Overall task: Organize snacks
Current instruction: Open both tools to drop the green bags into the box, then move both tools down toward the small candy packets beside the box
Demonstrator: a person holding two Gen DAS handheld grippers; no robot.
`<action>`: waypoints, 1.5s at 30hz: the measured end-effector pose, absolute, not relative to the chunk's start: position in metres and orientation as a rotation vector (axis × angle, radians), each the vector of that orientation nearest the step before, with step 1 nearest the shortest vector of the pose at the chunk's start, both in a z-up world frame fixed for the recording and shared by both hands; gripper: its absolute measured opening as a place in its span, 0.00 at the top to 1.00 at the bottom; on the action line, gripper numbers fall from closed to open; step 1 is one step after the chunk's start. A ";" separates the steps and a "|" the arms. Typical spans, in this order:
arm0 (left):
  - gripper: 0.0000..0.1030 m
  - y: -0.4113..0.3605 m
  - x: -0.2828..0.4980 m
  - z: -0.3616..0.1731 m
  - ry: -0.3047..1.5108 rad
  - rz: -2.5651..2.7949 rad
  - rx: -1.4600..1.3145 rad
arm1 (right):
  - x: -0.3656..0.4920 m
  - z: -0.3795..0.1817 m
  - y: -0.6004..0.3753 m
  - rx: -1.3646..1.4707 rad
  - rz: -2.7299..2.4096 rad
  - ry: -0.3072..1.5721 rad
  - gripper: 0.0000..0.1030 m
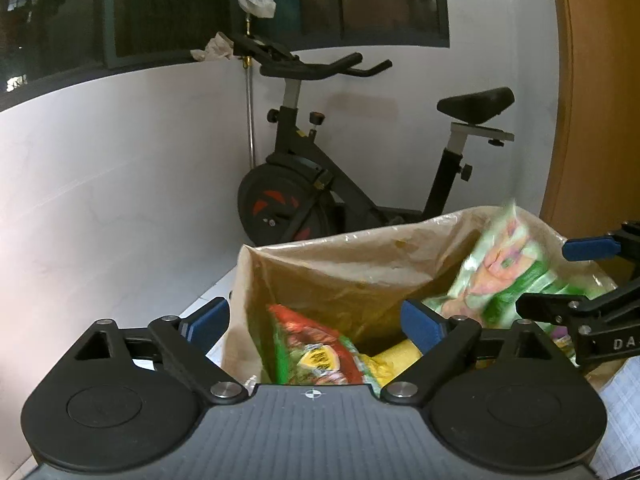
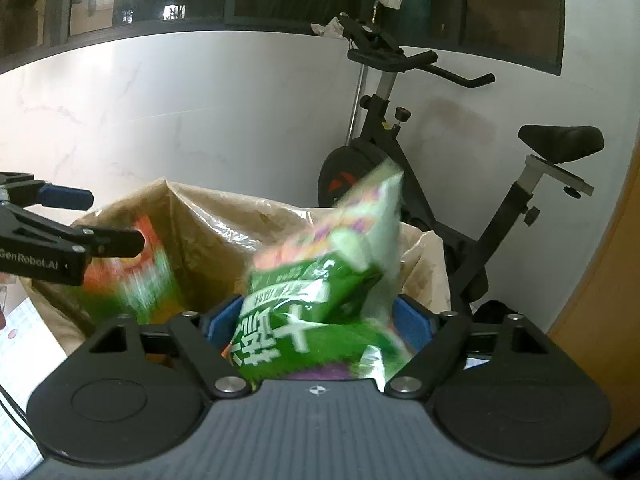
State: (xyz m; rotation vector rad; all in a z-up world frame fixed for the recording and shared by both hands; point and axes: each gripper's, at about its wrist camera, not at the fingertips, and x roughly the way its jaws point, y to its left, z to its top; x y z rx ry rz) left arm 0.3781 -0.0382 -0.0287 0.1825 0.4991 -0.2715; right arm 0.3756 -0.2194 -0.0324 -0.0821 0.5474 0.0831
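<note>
The right gripper point(image 2: 320, 320) stands with its jaws wide, and a green snack packet point(image 2: 320, 300), blurred, is between the blue pads; it seems not to be pressed. Behind it stands an open brown bag point(image 2: 224, 224). The left gripper point(image 2: 100, 220) is at the far left, beside a red-green packet point(image 2: 132, 276). An exercise bike point(image 2: 460, 168) stands against the white wall.

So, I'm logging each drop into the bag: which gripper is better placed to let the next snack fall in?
Probably the right gripper: the green snack packet sits between its open fingers above the brown bag.

"GenRobot.AI" is printed on the left gripper point(image 2: 116, 218) at the frame's left edge; "DA" is seen on the right gripper point(image 1: 568, 276).
</note>
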 end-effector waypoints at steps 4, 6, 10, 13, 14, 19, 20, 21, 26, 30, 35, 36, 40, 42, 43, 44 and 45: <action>0.09 -0.035 0.371 -0.021 0.478 -0.276 0.167 | 0.371 -0.028 -0.220 -0.067 0.089 0.536 0.10; 0.09 -0.034 0.368 -0.018 0.468 -0.277 0.160 | 0.368 -0.025 -0.221 -0.053 0.089 0.532 0.08; 0.09 -0.027 0.357 -0.010 0.450 -0.277 0.131 | 0.359 -0.017 -0.223 -0.005 0.107 0.519 0.05; 0.09 -0.022 0.348 -0.003 0.447 -0.272 0.109 | 0.351 -0.011 -0.222 -0.007 0.122 0.501 0.05; 0.09 -0.020 0.346 -0.001 0.447 -0.274 0.103 | 0.347 -0.009 -0.222 -0.004 0.128 0.494 0.05; 0.09 -0.005 0.324 0.005 0.436 -0.279 0.063 | 0.330 -0.003 -0.228 0.055 0.147 0.470 0.05; 0.09 -0.002 0.319 0.005 0.433 -0.280 0.057 | 0.326 -0.002 -0.229 0.065 0.153 0.467 0.05; 0.09 0.001 0.314 0.006 0.428 -0.283 0.053 | 0.322 -0.001 -0.230 0.070 0.152 0.466 0.05; 0.09 0.013 0.286 0.002 0.412 -0.303 0.063 | 0.295 0.005 -0.231 0.086 0.162 0.434 0.05; 0.09 0.020 0.264 -0.009 0.401 -0.309 0.058 | 0.271 0.002 -0.230 0.084 0.183 0.403 0.05; 0.10 0.022 0.242 -0.040 0.430 -0.309 0.047 | 0.244 -0.018 -0.224 0.077 0.200 0.387 0.05; 0.10 0.021 0.240 -0.047 0.443 -0.310 0.046 | 0.240 -0.022 -0.223 0.084 0.203 0.388 0.05; 0.11 0.021 0.234 -0.075 0.505 -0.308 0.004 | 0.226 -0.049 -0.221 0.089 0.201 0.430 0.06; 0.12 0.020 0.234 -0.087 0.534 -0.299 -0.026 | 0.222 -0.063 -0.220 0.089 0.198 0.460 0.07; 0.13 0.020 0.234 -0.094 0.549 -0.292 -0.045 | 0.219 -0.071 -0.219 0.088 0.191 0.477 0.09; 0.13 0.021 0.232 -0.100 0.560 -0.289 -0.058 | 0.217 -0.078 -0.219 0.083 0.181 0.491 0.10; 0.13 0.020 0.231 -0.106 0.573 -0.285 -0.068 | 0.214 -0.086 -0.218 0.073 0.166 0.506 0.10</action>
